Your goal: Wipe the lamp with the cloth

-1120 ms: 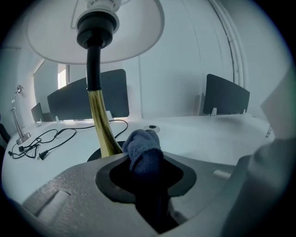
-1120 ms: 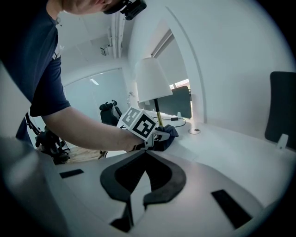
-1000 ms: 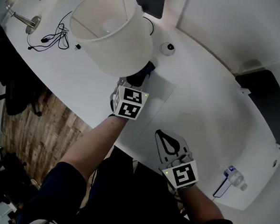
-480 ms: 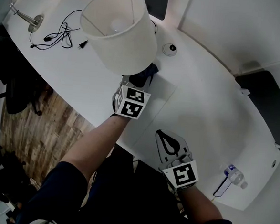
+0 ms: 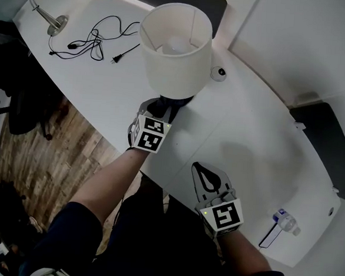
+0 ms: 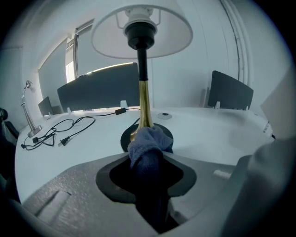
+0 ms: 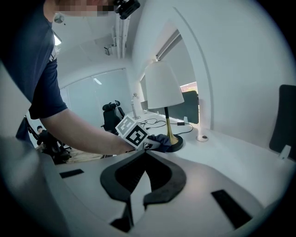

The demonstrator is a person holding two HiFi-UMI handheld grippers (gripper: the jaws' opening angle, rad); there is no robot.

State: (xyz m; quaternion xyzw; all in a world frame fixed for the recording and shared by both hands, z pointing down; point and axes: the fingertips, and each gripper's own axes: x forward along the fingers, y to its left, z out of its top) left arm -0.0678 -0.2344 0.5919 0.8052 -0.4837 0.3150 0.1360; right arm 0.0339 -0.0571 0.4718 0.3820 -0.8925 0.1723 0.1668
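The lamp has a white shade (image 5: 176,46) on a brass stem (image 6: 144,104) over a round black base (image 6: 126,139). A dark blue cloth (image 6: 147,150) is pinched in my left gripper (image 5: 161,110), which is shut on it. The cloth's bunched end presses against the foot of the stem, on top of the base. In the head view the shade hides most of the base, and the cloth (image 5: 170,106) shows just below it. My right gripper (image 5: 199,166) rests shut and empty near the table's front edge, well to the right of the lamp (image 7: 164,90).
A black power cable with plug (image 5: 97,40) lies left of the lamp on the white table (image 5: 260,146). A chrome desk fitting (image 5: 48,16) stands at the far left, a round grommet (image 5: 219,73) sits behind the lamp, and a water bottle (image 5: 285,221) lies front right. Wooden floor (image 5: 42,149) lies beyond the table's left edge.
The head view has swung, so the lamp now stands further right in frame. My left gripper keeps the cloth at the lamp's foot, slightly further left. The right gripper has not moved.
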